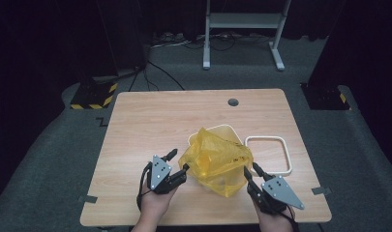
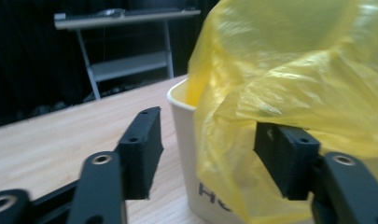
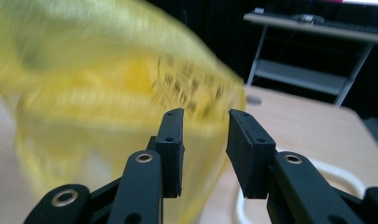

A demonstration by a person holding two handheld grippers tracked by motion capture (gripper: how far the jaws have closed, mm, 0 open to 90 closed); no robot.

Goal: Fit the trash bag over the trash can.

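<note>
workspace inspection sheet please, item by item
surface: wooden table, hole near far edge
job's things: yellow bag draped over white tub; white lid flat beside it
clutter: nothing seen
grippers: left claw open at bag's left side, one pad against the plastic; right claw open at bag's right side, a gap between its pads
cables: black cable at left claw; more on floor beyond table
surroundings: grey floor, white stand, dark curtains
</note>
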